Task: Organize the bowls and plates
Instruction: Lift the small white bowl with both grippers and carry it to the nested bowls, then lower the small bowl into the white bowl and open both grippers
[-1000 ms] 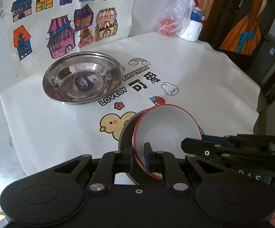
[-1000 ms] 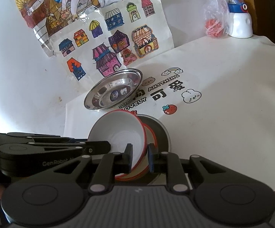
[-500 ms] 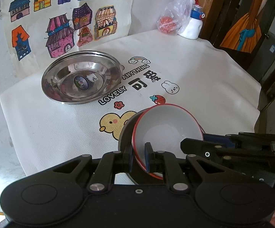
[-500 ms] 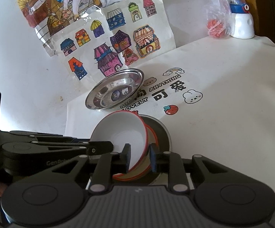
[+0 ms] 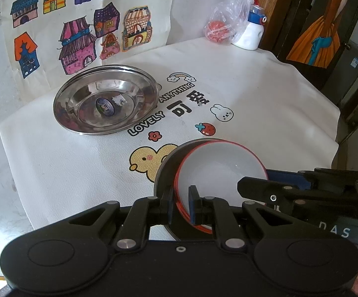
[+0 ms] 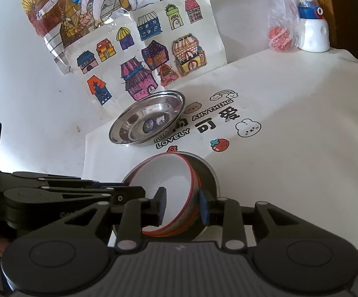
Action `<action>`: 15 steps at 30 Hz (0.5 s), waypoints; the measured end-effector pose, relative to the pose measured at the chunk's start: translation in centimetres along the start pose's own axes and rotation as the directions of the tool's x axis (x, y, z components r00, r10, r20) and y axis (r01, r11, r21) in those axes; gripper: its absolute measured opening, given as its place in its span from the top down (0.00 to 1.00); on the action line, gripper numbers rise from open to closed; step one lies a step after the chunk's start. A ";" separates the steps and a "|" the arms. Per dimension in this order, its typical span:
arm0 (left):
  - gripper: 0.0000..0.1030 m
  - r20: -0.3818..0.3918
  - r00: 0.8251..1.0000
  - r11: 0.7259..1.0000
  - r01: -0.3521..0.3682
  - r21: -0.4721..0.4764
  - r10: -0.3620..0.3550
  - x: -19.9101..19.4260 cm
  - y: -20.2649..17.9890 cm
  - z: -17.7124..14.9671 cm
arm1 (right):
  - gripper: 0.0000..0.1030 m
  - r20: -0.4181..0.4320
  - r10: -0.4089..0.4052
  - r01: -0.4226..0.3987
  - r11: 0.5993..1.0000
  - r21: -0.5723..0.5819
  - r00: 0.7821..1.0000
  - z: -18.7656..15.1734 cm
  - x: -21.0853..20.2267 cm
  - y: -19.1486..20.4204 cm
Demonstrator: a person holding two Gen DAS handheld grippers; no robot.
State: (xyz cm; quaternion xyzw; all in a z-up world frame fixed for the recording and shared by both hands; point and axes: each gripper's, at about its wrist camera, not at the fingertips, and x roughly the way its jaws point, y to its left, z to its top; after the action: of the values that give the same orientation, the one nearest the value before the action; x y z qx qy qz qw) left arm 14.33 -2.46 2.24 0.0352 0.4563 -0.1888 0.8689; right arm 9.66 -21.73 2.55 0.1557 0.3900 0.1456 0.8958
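Note:
A white bowl with a red rim (image 5: 218, 163) (image 6: 169, 180) leans tilted inside a grey metal bowl (image 5: 166, 165) (image 6: 208, 178) near the table's front. My left gripper (image 5: 182, 205) is shut on the white bowl's near rim, one finger inside and one outside. My right gripper (image 6: 182, 205) straddles the opposite rim with its jaws apart; white wall shows between the inner finger and the rim. In the left wrist view it comes in from the right (image 5: 253, 185). A shallow steel plate (image 5: 104, 104) (image 6: 146, 121) lies farther back by the wall.
The white printed table cover (image 5: 265, 94) ends at an edge on the right (image 6: 352, 242). At the back corner stand a plastic bag holding something red (image 5: 218, 28) (image 6: 279, 37) and a white bottle (image 5: 252, 34) (image 6: 314, 32). Drawings of houses hang on the wall behind.
The right gripper's fingers have spread apart around the white bowl's rim. The left gripper keeps its hold, and the bowls have barely moved.

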 end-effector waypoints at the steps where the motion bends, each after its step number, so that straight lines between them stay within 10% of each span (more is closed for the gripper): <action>1: 0.87 0.000 1.000 1.000 0.001 -0.001 -0.001 0.0 0.0 0.0 | 0.68 0.000 -0.001 0.001 1.000 -0.001 1.000 0.0 0.0 -0.1; 15: 0.80 0.055 0.997 0.995 0.058 -0.086 -0.053 -0.7 1.7 -0.1 | 0.50 0.025 0.060 -0.061 0.998 0.031 0.998 0.0 -0.9 -0.8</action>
State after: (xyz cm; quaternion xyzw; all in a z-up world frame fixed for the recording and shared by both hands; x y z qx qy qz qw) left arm 14.46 -0.68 2.56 -0.0208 0.4419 -0.1936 0.8757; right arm 9.20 -22.80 2.81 0.1833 0.3766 0.1648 0.8930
